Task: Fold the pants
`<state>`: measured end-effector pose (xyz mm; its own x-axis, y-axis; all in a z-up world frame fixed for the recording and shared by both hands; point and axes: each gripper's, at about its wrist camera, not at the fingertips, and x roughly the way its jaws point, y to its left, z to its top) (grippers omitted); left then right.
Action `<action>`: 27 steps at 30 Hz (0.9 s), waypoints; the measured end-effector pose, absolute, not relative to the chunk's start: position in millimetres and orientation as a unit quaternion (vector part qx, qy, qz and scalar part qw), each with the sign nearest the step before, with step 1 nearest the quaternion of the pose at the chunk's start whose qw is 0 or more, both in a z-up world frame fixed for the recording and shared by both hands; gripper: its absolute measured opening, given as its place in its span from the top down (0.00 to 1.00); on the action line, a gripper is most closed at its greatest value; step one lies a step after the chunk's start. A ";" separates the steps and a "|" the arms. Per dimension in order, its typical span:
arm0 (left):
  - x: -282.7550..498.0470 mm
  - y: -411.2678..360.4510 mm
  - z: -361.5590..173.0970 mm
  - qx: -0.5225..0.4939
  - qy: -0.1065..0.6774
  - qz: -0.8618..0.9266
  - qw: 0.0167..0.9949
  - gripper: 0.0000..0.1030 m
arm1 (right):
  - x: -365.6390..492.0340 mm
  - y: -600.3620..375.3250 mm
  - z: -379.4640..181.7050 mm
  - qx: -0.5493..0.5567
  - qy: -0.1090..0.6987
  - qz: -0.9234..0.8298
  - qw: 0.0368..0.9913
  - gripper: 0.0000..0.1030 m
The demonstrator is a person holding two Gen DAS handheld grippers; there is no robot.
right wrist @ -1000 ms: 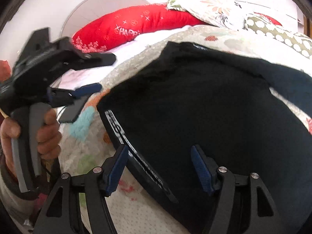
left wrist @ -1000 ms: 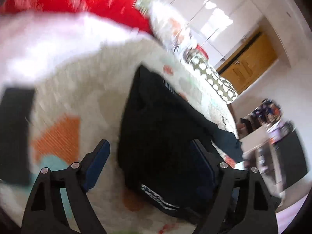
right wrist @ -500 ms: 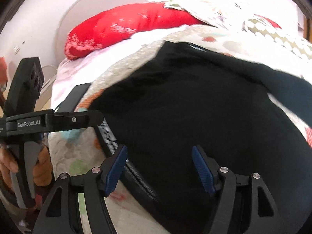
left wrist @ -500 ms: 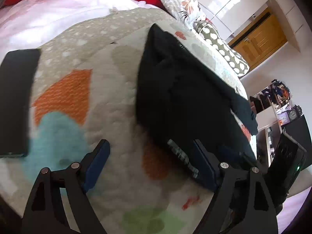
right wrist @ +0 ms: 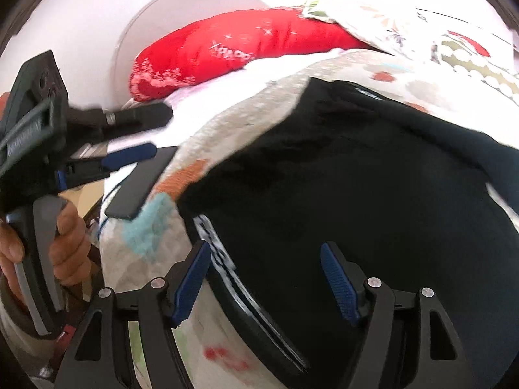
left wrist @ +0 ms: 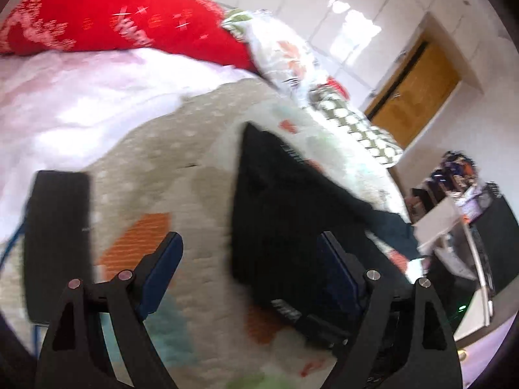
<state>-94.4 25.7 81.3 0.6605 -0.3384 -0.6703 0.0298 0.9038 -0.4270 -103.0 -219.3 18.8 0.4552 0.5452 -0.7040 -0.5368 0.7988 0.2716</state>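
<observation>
Black pants (right wrist: 340, 201) lie spread flat on the bed, over a quilt (left wrist: 168, 168) patterned in orange, teal and beige; their waistband (right wrist: 227, 269), with white lettering, faces the near edge of the bed. No container shows in either view.

Right gripper (right wrist: 266, 272) hovers just over the waistband with its blue-padded fingers (right wrist: 191, 278) wide apart and nothing between them; whether they touch the cloth cannot be told. Left gripper (left wrist: 249, 269) is also spread wide and empty, held above the quilt beside the pants' left edge, its right finger over the black cloth. From the right wrist view the left hand (right wrist: 65, 243) is seen wrapped round that gripper's handle, off the left side of the bed.

A flat black slab (left wrist: 58, 240) rests on the quilt near the bed's left edge, well apart from the pants. A red pillow (left wrist: 123, 22) and a floral pillow (left wrist: 285, 55) lie at the head. Beyond are white walls, a wooden door (left wrist: 418, 97) and cluttered shelves (left wrist: 454, 181).
</observation>
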 end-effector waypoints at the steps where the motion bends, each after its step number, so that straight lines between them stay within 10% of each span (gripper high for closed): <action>1: -92.5 32.7 79.9 -0.193 0.402 -0.089 0.891 0.18 | -102.0 -213.5 19.4 0.004 0.413 0.324 0.851 0.30; 9: -98.4 65.9 70.9 -0.223 0.404 -0.046 0.886 0.18 | -93.3 -156.7 7.7 -0.115 0.390 0.273 0.872 0.34; 14: -103.1 71.6 71.6 -0.217 0.401 -0.044 0.889 0.18 | -71.1 -183.1 12.1 -0.002 0.396 0.295 0.870 0.75; 18: -100.6 77.1 71.9 -0.227 0.401 -0.038 0.887 0.18 | -48.4 -233.6 0.6 0.246 0.425 0.338 0.803 0.71; 27: -98.4 66.1 75.3 -0.208 0.403 -0.041 0.890 0.18 | -83.7 -194.6 19.0 0.077 0.426 0.382 0.816 0.44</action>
